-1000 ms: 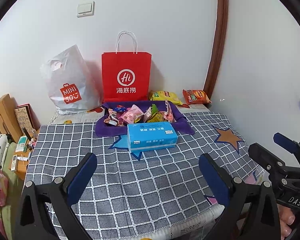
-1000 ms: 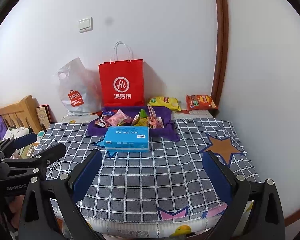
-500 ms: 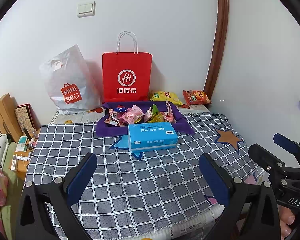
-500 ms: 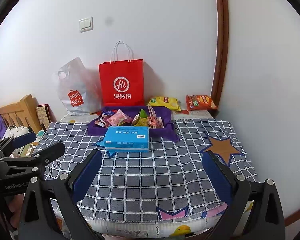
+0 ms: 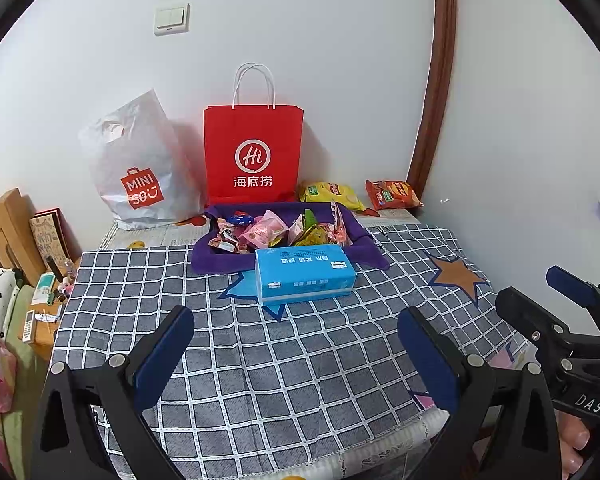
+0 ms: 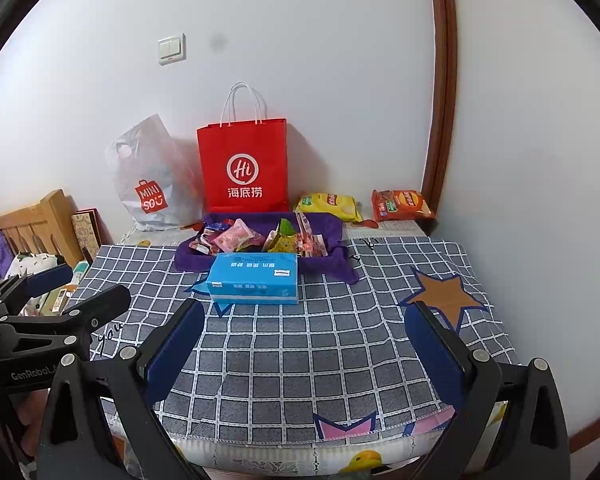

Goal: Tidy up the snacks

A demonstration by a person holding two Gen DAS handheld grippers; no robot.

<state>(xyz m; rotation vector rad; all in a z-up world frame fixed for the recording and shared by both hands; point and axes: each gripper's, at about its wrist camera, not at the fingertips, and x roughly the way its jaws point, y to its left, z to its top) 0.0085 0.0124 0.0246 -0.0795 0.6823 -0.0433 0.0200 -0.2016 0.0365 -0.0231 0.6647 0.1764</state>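
Note:
A pile of small wrapped snacks (image 5: 276, 232) (image 6: 260, 238) lies on a purple cloth (image 5: 216, 258) (image 6: 328, 268) at the back of the checked table. A yellow chip bag (image 5: 332, 194) (image 6: 328, 205) and an orange chip bag (image 5: 394, 194) (image 6: 402, 204) lie by the wall. My left gripper (image 5: 296, 340) is open and empty above the table's front. My right gripper (image 6: 304, 332) is open and empty, also at the front; it also shows at the right of the left wrist view (image 5: 556, 312).
A blue tissue box (image 5: 305, 276) (image 6: 254, 278) sits in front of the cloth. A red paper bag (image 5: 254, 156) (image 6: 244, 168) and a white Miniso bag (image 5: 140, 168) (image 6: 152, 184) stand against the wall. A wooden bed frame (image 5: 4, 232) and clutter are to the left.

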